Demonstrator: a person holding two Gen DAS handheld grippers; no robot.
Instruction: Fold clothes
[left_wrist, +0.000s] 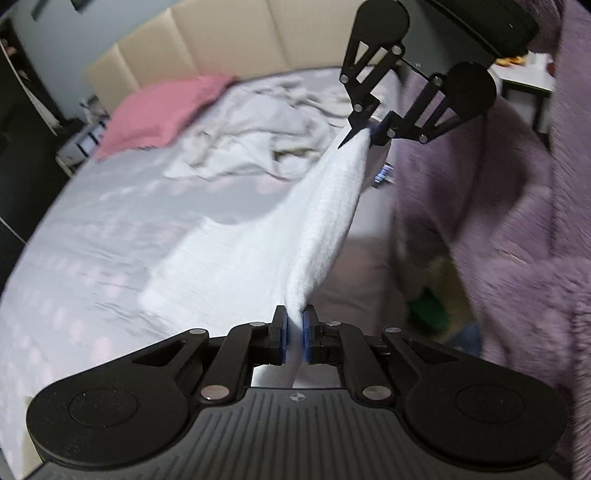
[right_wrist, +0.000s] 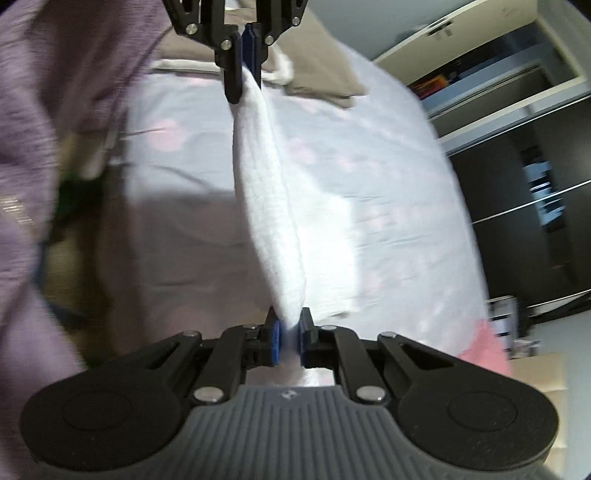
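Bed (left_wrist: 92, 229) spans both views; my white cloth (left_wrist: 325, 206) hangs taut above it, its lower part resting on the sheet. Left gripper (left_wrist: 294, 334) and right gripper (right_wrist: 290, 338) each clamp one end. Uneven lowering could skew the fold. Nearby: crumpled laundry (left_wrist: 251, 136), pink pillow (left_wrist: 162, 107), purple blanket (left_wrist: 498, 192) crowding the edge.

Bed (left_wrist: 92, 229) with dotted sheet; pink pillow (left_wrist: 159, 110), rumpled white clothes (left_wrist: 251, 136) on it.

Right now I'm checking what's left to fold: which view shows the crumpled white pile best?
The left wrist view: the crumpled white pile lies beside the pink pillow. The right wrist view does not show it.
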